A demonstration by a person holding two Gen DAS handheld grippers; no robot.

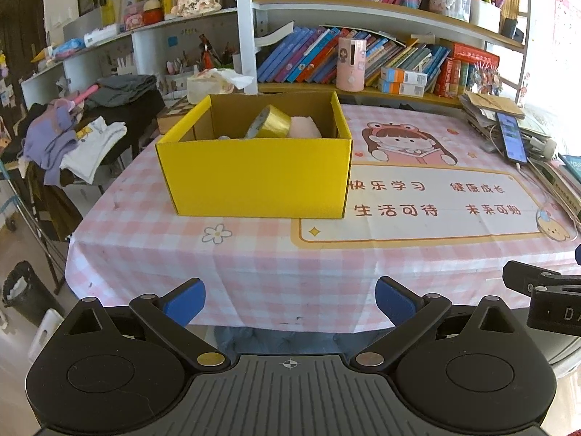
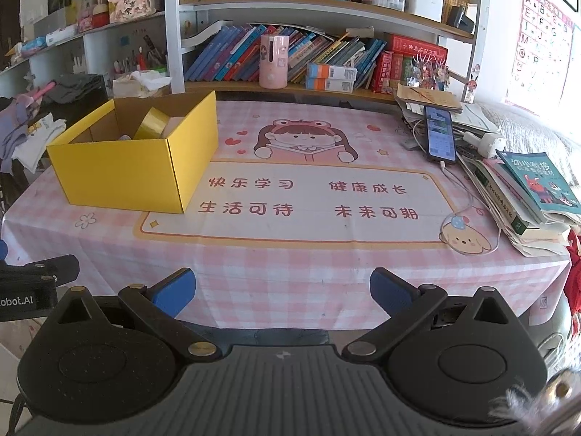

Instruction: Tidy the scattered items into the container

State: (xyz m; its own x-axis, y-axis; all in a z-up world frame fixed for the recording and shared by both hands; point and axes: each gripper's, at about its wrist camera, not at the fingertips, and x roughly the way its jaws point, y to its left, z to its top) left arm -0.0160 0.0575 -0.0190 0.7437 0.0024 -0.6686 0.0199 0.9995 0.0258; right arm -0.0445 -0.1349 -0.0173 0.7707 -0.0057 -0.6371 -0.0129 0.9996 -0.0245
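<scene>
The left claw [image 1: 290,303] stood spread wide and empty at the near edge of the bench [image 1: 254,265], which was covered by a pink checked cloth. The right claw [image 2: 283,290] was likewise spread and held nothing, level with the left at the same edge. The open yellow cardboard box [image 1: 254,174] sat on the left part of the bench. Inside it a roll of gold tape [image 1: 270,122] leaned tilted against a pale pink soft item [image 1: 305,129]. A smartphone [image 2: 440,133] on a cable lay at the right side beside stacked books [image 2: 523,200].
</scene>
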